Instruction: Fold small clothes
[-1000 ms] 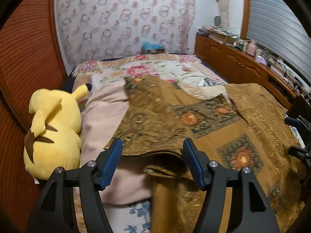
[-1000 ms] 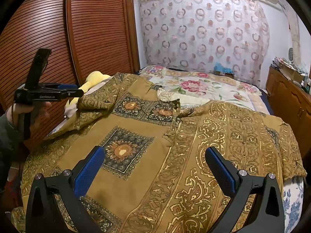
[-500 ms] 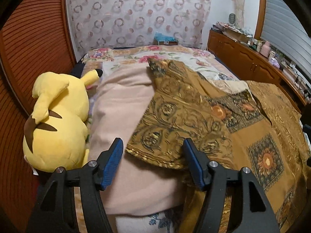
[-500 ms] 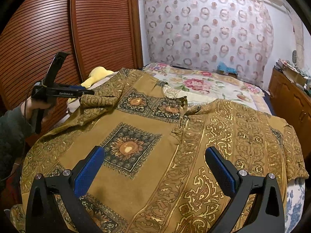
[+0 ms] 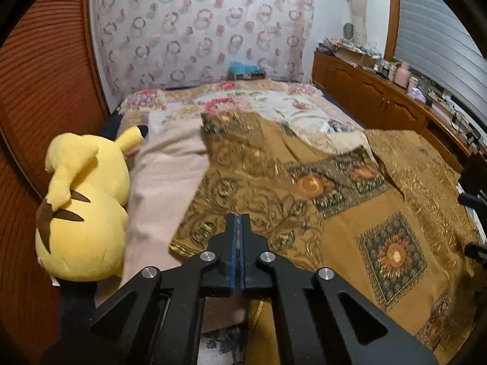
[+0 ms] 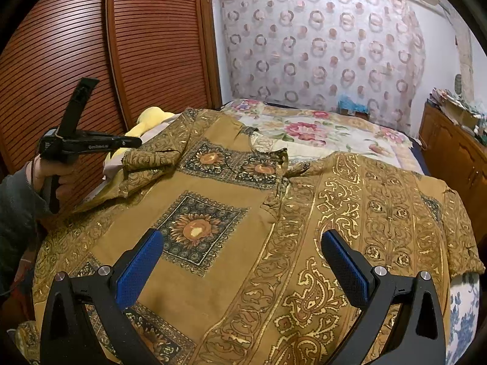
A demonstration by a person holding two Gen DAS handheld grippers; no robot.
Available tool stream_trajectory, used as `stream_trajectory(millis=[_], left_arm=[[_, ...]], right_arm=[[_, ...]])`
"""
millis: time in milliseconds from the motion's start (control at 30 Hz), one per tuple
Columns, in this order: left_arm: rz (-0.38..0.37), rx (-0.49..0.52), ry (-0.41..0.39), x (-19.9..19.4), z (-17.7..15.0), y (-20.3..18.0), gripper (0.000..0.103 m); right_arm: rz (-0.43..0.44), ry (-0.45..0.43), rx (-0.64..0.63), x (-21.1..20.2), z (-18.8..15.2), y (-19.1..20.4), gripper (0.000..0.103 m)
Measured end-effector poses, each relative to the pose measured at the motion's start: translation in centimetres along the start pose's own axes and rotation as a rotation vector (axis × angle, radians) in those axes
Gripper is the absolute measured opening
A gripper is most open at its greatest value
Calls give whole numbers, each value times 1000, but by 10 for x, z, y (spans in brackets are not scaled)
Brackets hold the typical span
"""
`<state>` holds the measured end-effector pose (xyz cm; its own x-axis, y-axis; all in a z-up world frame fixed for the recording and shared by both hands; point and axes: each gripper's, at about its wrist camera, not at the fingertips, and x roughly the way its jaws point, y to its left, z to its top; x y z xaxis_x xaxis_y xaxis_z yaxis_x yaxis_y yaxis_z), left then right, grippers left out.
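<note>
- The left hand-held gripper has just snapped closed: its blue pads meet with no visible gap, and no cloth shows between them. Its tip sits over the folded sleeve edge of the brown patterned garment; whether it touches the fabric cannot be told.
- In the right wrist view the left hand-held gripper points toward 3 o'clock, held by a hand in a dark sleeve, its tip just above the folded-in sleeve.
- The right hand-held gripper stands wide open, empty, its blue pads apart above the garment's lower part.
- The garment lies spread across the bed, filling the near half; a sunflower square sits between the right gripper's fingers toward 12 o'clock, gold scrollwork bands run toward 3 o'clock.
- A yellow plush toy lies at 9 o'clock of the left gripper, beside a pale pink blanket that the sleeve overlaps.
- A floral bedspread shows at 12 o'clock beyond the garment, with a ring-patterned curtain behind.
- A slatted wooden door stands at 10 o'clock, a wooden cabinet at 2 o'clock.
</note>
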<state>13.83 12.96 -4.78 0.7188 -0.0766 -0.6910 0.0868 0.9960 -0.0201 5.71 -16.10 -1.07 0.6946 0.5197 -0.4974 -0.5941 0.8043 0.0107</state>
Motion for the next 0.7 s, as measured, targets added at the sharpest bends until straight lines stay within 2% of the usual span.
stream_trajectory(millis=[33, 67, 100, 133, 333, 700], left_arm=[[23, -1, 4, -1, 2, 3, 5], [40, -2, 10, 0, 3, 5, 18], [49, -1, 17, 2, 3, 9, 26], [46, -7, 29, 5, 2, 14, 41], [67, -29, 142, 35, -15, 28, 44], [65, -53, 119, 40, -21, 26, 43]], right_arm=[[0, -1, 2, -1, -1, 0, 103], [0, -1, 3, -1, -1, -1, 103], [1, -1, 3, -1, 0, -1, 103], [2, -2, 3, -2, -1, -1, 103], [10, 1, -10, 1, 4, -1, 103], [36, 24, -33, 16, 19, -6, 103]])
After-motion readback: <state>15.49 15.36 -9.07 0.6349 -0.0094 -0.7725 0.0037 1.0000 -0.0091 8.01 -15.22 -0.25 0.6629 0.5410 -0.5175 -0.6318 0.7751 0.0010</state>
